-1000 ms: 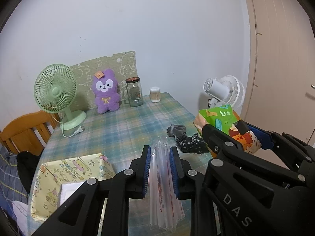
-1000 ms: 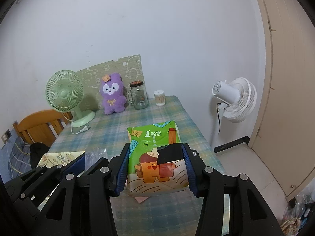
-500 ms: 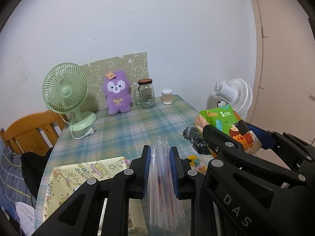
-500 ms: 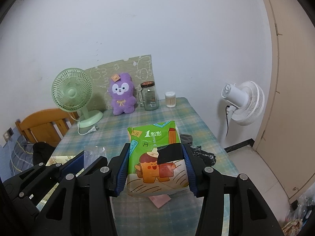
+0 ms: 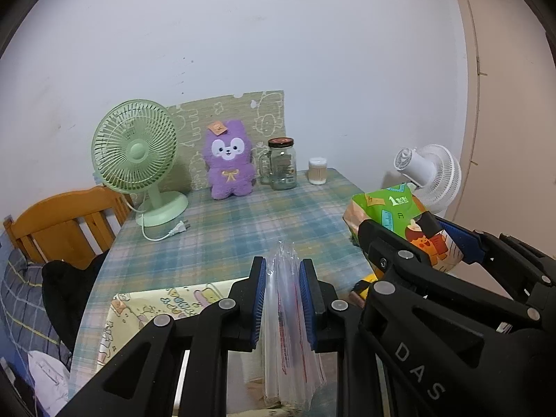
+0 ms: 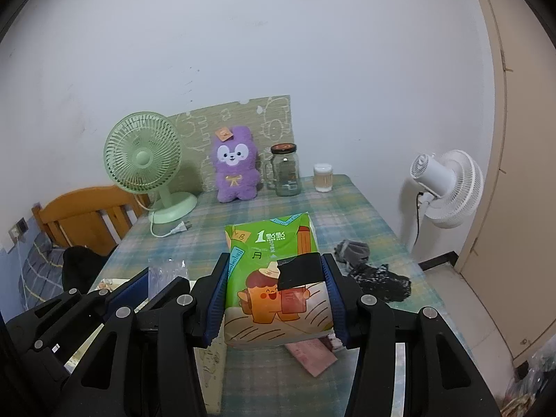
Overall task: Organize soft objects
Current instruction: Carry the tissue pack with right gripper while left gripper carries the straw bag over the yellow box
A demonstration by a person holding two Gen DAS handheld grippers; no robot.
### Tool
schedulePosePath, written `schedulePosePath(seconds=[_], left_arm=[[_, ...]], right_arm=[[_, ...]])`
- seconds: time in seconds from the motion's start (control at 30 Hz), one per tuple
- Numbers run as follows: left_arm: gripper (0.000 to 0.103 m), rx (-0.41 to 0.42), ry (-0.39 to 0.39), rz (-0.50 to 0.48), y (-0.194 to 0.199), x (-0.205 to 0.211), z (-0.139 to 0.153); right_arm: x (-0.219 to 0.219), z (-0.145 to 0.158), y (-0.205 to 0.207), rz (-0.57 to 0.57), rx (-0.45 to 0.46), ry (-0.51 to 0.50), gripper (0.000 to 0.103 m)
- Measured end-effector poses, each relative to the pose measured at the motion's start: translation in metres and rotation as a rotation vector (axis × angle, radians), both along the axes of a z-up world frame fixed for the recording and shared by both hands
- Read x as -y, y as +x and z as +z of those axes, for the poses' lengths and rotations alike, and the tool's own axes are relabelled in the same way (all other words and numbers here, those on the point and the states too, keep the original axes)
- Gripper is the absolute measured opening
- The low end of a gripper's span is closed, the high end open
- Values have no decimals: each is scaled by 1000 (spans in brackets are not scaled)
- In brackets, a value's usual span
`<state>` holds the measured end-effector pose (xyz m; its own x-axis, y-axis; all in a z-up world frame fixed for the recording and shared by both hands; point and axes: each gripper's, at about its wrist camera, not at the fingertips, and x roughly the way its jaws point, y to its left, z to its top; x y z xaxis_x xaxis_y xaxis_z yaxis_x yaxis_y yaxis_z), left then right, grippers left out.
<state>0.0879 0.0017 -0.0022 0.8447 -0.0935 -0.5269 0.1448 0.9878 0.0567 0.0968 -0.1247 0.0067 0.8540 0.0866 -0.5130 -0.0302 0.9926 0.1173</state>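
My left gripper (image 5: 282, 271) is shut on a bundle of clear plastic bags (image 5: 290, 330), held above the near end of the table. My right gripper (image 6: 274, 267) is shut on a green tissue pack (image 6: 276, 271) with a cartoon print, held above the table's right side; the pack also shows in the left wrist view (image 5: 399, 222). A yellow printed box (image 5: 153, 316) sits below my left gripper. A grey soft item (image 6: 354, 250) and a black soft item (image 6: 380, 281) lie on the table at the right. A purple plush (image 5: 229, 160) stands at the back.
A green desk fan (image 5: 139, 156) with a loose plug stands at back left. A glass jar (image 5: 283, 166) and a small white cup (image 5: 318, 171) stand by the wall. A pink card (image 6: 312, 352) lies near the front. A wooden chair (image 5: 66, 222) is left, a white floor fan (image 6: 448, 187) right.
Both grippers have pulled back and risen from the table with their loads still held. The table's objects look farther away.
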Motion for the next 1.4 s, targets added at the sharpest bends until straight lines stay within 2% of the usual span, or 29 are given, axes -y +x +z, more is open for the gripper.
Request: schedulePosePath(seconds=[0.93, 1.23, 1.4], left_arm=[[19, -84, 43, 110, 18, -81, -39], [23, -126, 79, 132, 25, -106, -58], [32, -132, 120, 153, 25, -116, -64]], right_arm=[[-87, -37, 28, 144, -71, -24, 54], [-115, -54, 39, 197, -119, -47, 54], [-126, -61, 45, 219, -144, -51, 54]])
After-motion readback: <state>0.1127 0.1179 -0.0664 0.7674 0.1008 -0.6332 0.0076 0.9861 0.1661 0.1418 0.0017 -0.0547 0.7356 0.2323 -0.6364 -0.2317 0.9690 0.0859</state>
